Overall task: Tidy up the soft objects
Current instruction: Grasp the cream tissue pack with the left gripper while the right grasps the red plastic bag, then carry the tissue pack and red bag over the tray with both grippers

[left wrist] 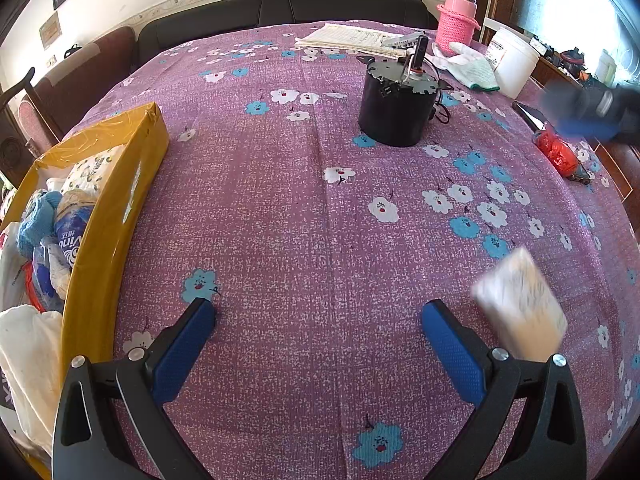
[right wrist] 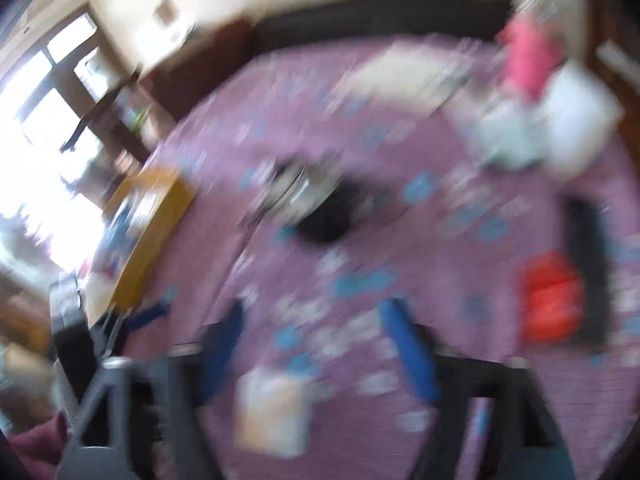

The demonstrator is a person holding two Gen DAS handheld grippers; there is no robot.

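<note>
Tissue pack [left wrist: 520, 304] lay blurred on the worktop [left wrist: 304, 208] just right of the left gripper [left wrist: 318, 312], outside its spread fingers [left wrist: 184, 352]; right gripper [right wrist: 316, 312] fingers stood apart, empty.

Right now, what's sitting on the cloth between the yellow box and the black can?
Nothing: in the left wrist view, only bare flowered tablecloth lies between the yellow box and the black can.

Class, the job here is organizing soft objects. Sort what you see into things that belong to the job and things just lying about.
Job: yellow box holding soft items; pale packet; white glove; red bag.

Lying about: black motor; papers; white tub; pink flask.
</note>
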